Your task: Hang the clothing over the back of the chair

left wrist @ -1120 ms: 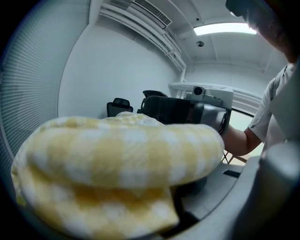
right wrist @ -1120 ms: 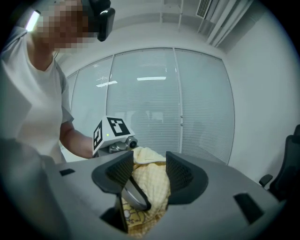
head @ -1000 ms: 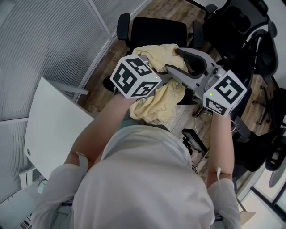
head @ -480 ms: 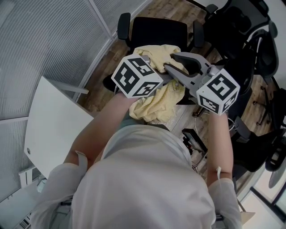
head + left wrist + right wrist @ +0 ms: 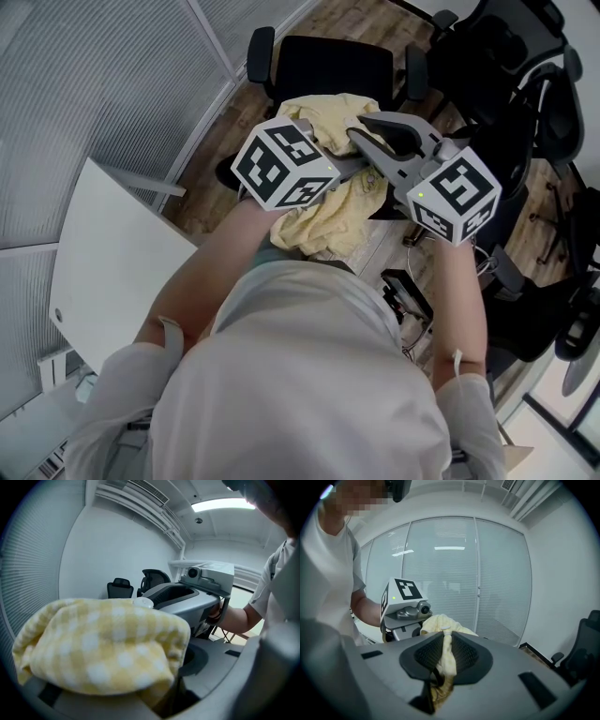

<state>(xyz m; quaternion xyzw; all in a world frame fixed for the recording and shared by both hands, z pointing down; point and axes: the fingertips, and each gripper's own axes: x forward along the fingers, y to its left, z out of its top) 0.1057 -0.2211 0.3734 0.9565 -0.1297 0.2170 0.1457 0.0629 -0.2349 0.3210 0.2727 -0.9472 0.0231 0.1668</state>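
While you hold both grippers up in front of your chest, the clothing (image 5: 323, 220) hangs bunched between them. It is a soft, fleecy cloth in a pale yellow and white check, crumpled into thick rounded folds. Your right gripper (image 5: 444, 638) has just been closing, and its jaws now stand narrow. They nip a thin upright fold of the cloth between two black pads (image 5: 425, 654) with a fine mesh-like grain, set in smooth grey plastic. A small white tab sits at the top of that pinched fold. Your left gripper (image 5: 169, 654) has just been opening, and its jaws stand fairly wide. A fat roll of the cloth lies heaped over its left jaw and sags into the gap, and the round dark pad of its right jaw shows partly bare beside it, so the cloth seems to rest there rather than be squeezed. From your head view the garment spreads down from the grippers over the near side of the chair (image 5: 333, 66), a black office chair with a flat padded seat and two curved armrests. You cannot tell from any view whether the cloth lies on the chair's back, since the folds cover that part. The chair stands on a wood-plank floor (image 5: 361, 23), beside a wall of ribbed, frosted glass (image 5: 112, 84). A smooth white table (image 5: 103, 272) is at your left, and more black chairs (image 5: 525, 84) with mesh backs crowd your right.
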